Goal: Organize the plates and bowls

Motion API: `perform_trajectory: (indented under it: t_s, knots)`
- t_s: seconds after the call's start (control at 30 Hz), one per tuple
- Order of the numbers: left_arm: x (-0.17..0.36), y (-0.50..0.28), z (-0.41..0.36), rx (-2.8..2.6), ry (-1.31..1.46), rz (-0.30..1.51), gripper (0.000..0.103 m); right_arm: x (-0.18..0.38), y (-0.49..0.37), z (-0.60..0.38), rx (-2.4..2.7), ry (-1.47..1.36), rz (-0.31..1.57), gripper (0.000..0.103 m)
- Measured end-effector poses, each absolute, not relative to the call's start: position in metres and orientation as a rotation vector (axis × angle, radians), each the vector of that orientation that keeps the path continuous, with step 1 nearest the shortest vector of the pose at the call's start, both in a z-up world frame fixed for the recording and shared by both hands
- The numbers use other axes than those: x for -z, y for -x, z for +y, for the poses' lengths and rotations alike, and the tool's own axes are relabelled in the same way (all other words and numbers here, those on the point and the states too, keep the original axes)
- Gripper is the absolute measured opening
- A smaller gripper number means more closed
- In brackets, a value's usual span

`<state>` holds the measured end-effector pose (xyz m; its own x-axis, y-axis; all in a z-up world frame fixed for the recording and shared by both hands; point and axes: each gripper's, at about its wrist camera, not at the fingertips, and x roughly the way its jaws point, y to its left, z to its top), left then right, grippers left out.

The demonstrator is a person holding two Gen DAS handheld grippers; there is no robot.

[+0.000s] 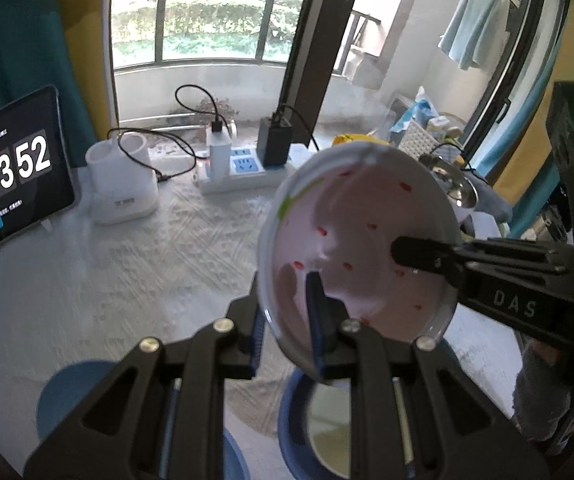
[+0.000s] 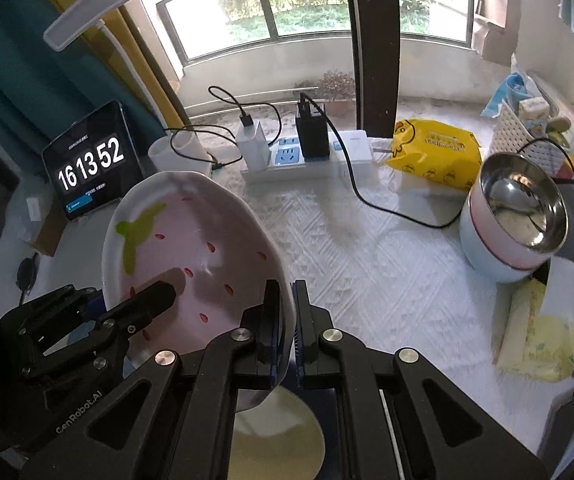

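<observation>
A pink strawberry-shaped plate [image 1: 367, 240] with red seed marks and a green leaf is held tilted above the table by both grippers. My left gripper [image 1: 287, 320] is shut on its near rim. My right gripper [image 2: 286, 320] is shut on the opposite rim of the plate [image 2: 191, 248]. The right gripper's finger [image 1: 419, 254] shows across the plate in the left wrist view; the left gripper's finger [image 2: 155, 300] shows in the right wrist view. Below it lies a blue-rimmed plate [image 1: 291, 420] with a cream centre, which also shows in the right wrist view [image 2: 279, 436].
A blue plate [image 1: 67, 396] lies at lower left. A steel-lined bowl [image 2: 515, 224] stands at right, by a yellow wipes pack [image 2: 435, 152] and tissue pack [image 2: 535, 340]. A power strip [image 2: 299, 164], white container [image 1: 121, 184] and clock tablet [image 1: 11, 176] line the back.
</observation>
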<state>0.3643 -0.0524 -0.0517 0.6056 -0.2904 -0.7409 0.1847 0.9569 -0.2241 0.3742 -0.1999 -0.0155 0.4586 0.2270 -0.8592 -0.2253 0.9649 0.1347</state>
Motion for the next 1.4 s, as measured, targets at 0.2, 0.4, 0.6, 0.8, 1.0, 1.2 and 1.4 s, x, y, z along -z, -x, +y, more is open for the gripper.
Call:
perform_trajectory:
  t_s: [0.2, 0.4, 0.6, 0.8, 1.0, 1.2, 1.4]
  knots:
    - [0.056, -0.349, -0.056, 0.292, 0.126, 0.888, 0.019, 0.020, -0.355, -0.203, -0.268, -0.004, 1.065, 0.007]
    - [0.059, -0.334, -0.062, 0.312, 0.124, 0.895, 0.019, 0.022, -0.338, -0.209, -0.255, -0.006, 1.066, 0.007]
    - [0.064, -0.322, -0.069, 0.320, 0.117, 0.905, 0.019, 0.027, -0.321, -0.214, -0.243, -0.008, 1.068, 0.007]
    - [0.072, -0.312, -0.075, 0.318, 0.110, 0.924, 0.019, 0.038, -0.310, -0.218, -0.238, -0.018, 1.083, 0.007]
    - [0.082, -0.305, -0.080, 0.313, 0.101, 0.943, 0.019, 0.047, -0.302, -0.221, -0.237, -0.020, 1.098, 0.007]
    - [0.091, -0.303, -0.084, 0.309, 0.092, 0.961, 0.019, 0.056, -0.298, -0.224, -0.234, -0.020, 1.110, 0.008]
    - [0.096, -0.300, -0.088, 0.303, 0.077, 0.969, 0.019, 0.061, -0.296, -0.227, -0.237, -0.020, 1.117, 0.008]
